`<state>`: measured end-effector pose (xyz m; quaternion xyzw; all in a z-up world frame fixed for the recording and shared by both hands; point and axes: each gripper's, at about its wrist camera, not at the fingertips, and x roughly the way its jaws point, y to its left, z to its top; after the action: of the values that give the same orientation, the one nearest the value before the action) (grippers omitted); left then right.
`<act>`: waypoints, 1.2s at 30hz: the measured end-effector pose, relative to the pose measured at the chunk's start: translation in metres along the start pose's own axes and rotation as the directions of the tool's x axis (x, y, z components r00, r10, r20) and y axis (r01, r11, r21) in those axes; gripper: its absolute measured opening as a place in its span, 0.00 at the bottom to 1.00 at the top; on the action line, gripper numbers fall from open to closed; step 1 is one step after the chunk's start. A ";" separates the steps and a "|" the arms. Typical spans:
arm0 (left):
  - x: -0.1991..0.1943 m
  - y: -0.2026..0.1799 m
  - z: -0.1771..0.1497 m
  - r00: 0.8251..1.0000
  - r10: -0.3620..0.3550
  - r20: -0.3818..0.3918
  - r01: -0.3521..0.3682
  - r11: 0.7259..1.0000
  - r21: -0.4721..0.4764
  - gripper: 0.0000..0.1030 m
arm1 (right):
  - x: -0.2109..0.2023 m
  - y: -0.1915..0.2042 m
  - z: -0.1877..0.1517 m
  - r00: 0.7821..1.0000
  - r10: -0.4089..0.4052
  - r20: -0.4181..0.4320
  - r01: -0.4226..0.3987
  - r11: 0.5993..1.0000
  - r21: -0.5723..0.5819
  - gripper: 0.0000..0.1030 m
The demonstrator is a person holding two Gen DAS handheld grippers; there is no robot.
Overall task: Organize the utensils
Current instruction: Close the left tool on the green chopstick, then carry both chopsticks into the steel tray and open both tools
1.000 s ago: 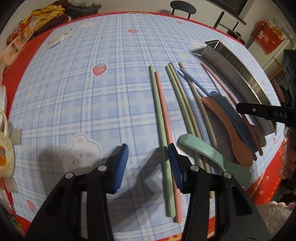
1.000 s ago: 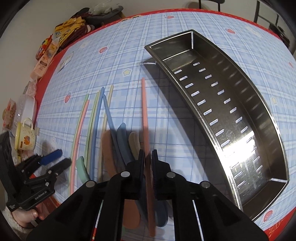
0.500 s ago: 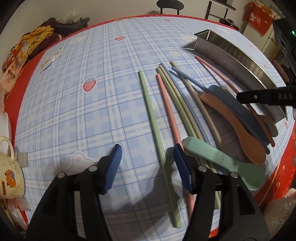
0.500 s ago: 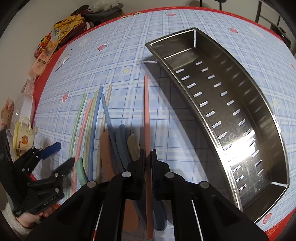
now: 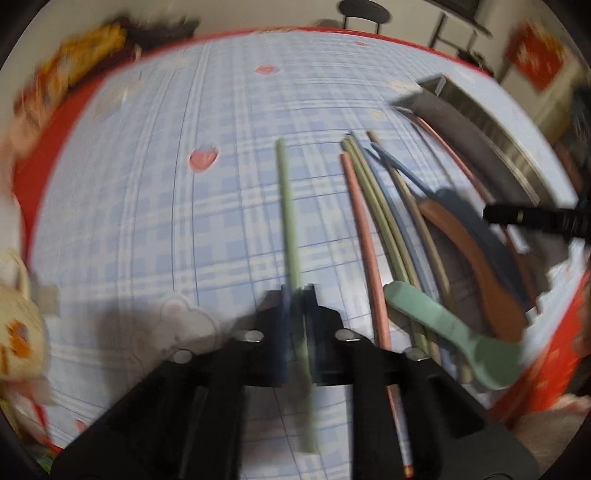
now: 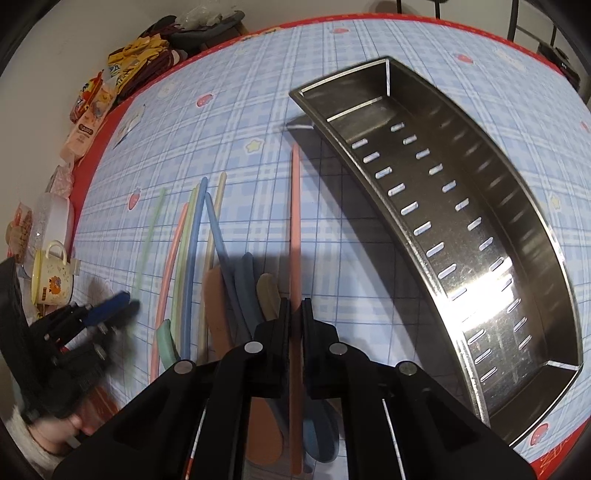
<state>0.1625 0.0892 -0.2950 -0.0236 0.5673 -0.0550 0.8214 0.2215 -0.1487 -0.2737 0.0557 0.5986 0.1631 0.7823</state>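
I see a desk [image 6: 258, 110] under a blue plaid cloth with strawberry prints and a red border. Pale wall behind. A dark round stool [image 5: 364, 9] at the far edge, a red box [image 5: 533, 55] beyond. Indoor light.

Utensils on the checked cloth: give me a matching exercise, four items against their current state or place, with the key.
Column one:
1. green chopstick
2. pink chopstick
3. metal tray
4. green spoon

Column two:
A. holds no utensils
B. clamped in the right gripper
C. lying on the cloth beside the loose chopsticks
D. clamped in the left gripper

Pairs: 1-D, 2-B, 3-A, 4-C
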 end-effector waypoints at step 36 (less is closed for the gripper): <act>-0.059 0.009 -0.034 0.980 -0.192 0.041 0.194 0.907 -0.373 0.10 | -0.056 -0.034 -0.035 0.988 0.124 0.091 -0.115 0.988 -0.102 0.06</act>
<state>0.1105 0.1061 -0.2533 -0.2364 0.5610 -0.0263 0.7930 0.1816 -0.2026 -0.2413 0.0617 0.5468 0.2354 0.8011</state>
